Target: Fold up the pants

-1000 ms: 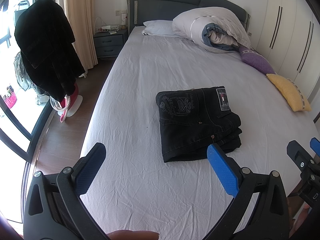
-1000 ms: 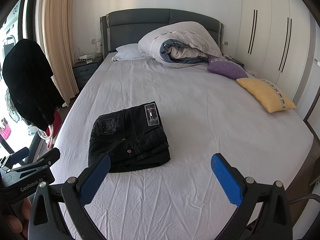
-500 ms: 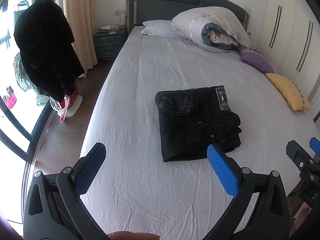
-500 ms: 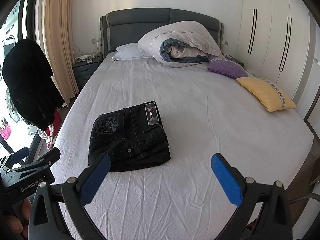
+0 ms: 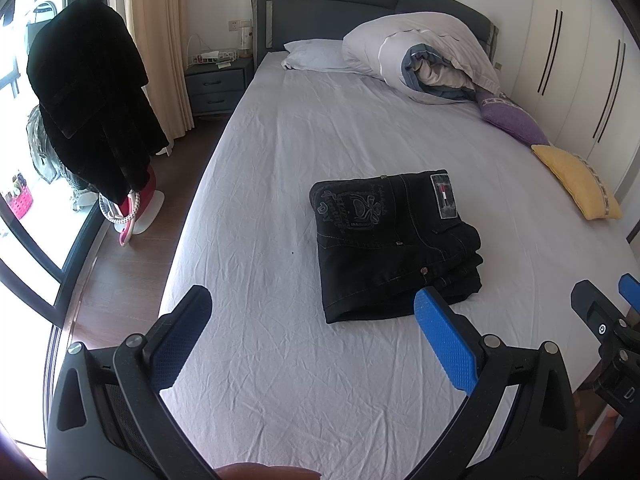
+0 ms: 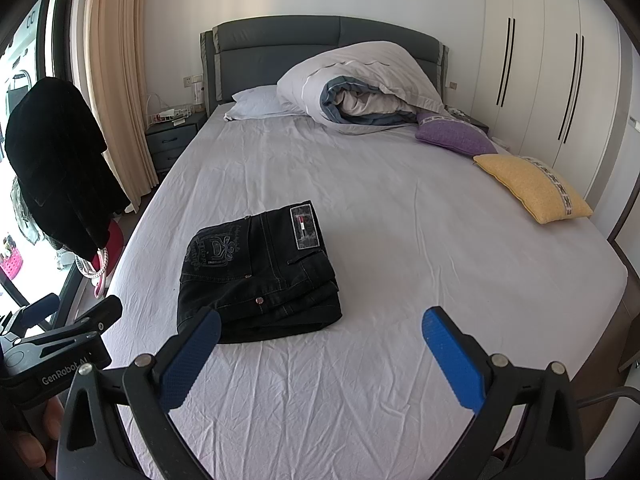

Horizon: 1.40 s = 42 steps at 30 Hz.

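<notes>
We've got the pants (image 5: 394, 248) folded up on the bed (image 5: 280, 152), just ahead of both grippers, left (image 5: 312, 332) and right (image 6: 320, 344), fingers spread wide, holding nothing, bare sheet all round.

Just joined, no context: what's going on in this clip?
A person holds a hand-held gripper in each hand over a bed. The black pants already lie folded in a compact stack on the sheet. The left hand-held gripper and the right hand-held gripper are both open, empty and clear of the pants. The folding looks done.
</notes>
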Each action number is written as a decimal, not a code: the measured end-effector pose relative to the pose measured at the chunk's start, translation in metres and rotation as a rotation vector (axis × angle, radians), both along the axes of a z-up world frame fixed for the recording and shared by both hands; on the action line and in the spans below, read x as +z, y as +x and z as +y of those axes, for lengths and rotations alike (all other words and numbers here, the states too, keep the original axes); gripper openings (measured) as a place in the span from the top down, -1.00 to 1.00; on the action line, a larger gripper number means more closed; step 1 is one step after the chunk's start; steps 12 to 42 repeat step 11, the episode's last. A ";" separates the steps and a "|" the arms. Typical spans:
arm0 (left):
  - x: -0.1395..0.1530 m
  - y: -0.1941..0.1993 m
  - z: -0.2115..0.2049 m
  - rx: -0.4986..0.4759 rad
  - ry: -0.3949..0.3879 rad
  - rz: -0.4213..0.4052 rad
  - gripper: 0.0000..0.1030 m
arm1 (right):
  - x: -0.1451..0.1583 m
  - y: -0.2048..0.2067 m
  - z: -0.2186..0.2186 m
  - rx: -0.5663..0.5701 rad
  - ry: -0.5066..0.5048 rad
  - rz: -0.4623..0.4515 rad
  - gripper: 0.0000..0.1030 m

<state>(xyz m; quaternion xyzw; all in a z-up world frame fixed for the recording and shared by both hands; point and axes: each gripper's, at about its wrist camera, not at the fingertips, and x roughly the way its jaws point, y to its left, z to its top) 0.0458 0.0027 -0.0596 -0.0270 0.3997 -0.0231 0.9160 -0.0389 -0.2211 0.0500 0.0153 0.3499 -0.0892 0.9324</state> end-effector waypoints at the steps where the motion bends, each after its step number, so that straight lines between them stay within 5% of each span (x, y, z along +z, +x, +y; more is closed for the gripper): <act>1: -0.001 0.000 0.000 -0.001 0.001 0.001 -1.00 | 0.000 0.000 0.000 0.000 0.000 0.000 -1.00; 42: -0.002 0.005 0.001 -0.021 -0.008 0.004 -1.00 | -0.001 -0.001 0.000 0.002 0.002 0.002 -1.00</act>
